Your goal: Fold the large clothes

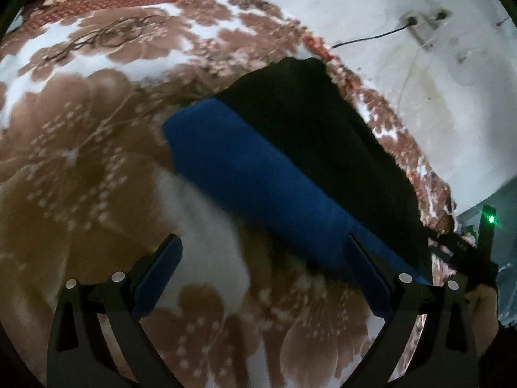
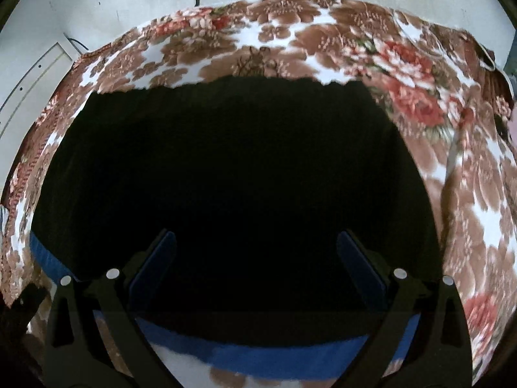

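A large black garment (image 2: 232,174) with a blue band (image 2: 274,355) along its near edge lies flat on a floral blanket (image 2: 290,32). In the left wrist view the garment (image 1: 323,135) runs diagonally, with its blue band (image 1: 258,187) on the left side. My left gripper (image 1: 265,274) is open and empty, just above the blanket (image 1: 80,161), with its right finger over the blue band. My right gripper (image 2: 257,258) is open and empty over the black cloth.
A white wall (image 1: 404,32) with a socket and a black cable (image 1: 371,37) stands beyond the blanket's far edge. The other hand-held gripper, with a green light (image 1: 491,218), shows at the right of the left wrist view.
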A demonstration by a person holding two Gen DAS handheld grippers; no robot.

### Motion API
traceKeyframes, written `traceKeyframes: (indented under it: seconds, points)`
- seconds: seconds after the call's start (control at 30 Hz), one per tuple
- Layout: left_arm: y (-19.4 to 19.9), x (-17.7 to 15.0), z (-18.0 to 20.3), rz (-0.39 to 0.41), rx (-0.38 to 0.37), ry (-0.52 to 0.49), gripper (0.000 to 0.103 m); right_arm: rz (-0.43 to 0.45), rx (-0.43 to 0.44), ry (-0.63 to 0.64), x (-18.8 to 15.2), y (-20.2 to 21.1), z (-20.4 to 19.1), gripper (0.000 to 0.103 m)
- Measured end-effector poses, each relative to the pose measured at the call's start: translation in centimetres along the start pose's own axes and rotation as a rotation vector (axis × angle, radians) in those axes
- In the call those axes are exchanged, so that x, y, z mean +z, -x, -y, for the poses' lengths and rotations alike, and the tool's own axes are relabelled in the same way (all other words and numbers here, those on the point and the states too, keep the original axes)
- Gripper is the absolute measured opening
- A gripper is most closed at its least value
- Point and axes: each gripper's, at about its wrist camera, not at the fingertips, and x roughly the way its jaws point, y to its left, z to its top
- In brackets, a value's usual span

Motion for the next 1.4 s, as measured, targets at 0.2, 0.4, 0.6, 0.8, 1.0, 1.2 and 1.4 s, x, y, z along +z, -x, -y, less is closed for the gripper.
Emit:
traceKeyframes:
  seconds: [0.2,0.4,0.6,0.8,1.0,1.2,1.4]
  points:
    - [-3.0,1.8,-0.9,0.054,-0.036,0.033,0.097,-0.022,-0.006,0.022,-1.2,0.1,-1.1,0.098]
    - [-4.7,3.7,-1.0,0.093,-0.088,0.069,0.097,-0.029,-0.002,0.028,-1.0,-0.2,-1.5,0.098]
    - [-4.5,6.6,1.7,0.136,-0.181,0.043,0.097,-0.041,-0.005,0.004,-1.1,-0.7,-1.7,0.098]
    - [-5.7,6.2,1.4,0.102,-0.137,0.051,0.097,-0.058,-0.02,-0.006,-1.8,-1.6,-1.7,0.098]
    - [-7.1,4.9,0.7,0.083,-0.074,0.017,0.097,-0.052,-0.037,-0.002,-1.6,-1.8,-2.2,0.098]
    - [-8.1,7.4,3.7,0.095,-0.181,0.035,0.097,-0.048,-0.058,-0.021,-1.3,-2.0,-2.7,0.098]
    - [-9.2,6.1,1.5,0.072,-0.171,0.018,0.087,-0.039,-0.085,-0.012,-0.6,-2.0,-4.0,0.098]
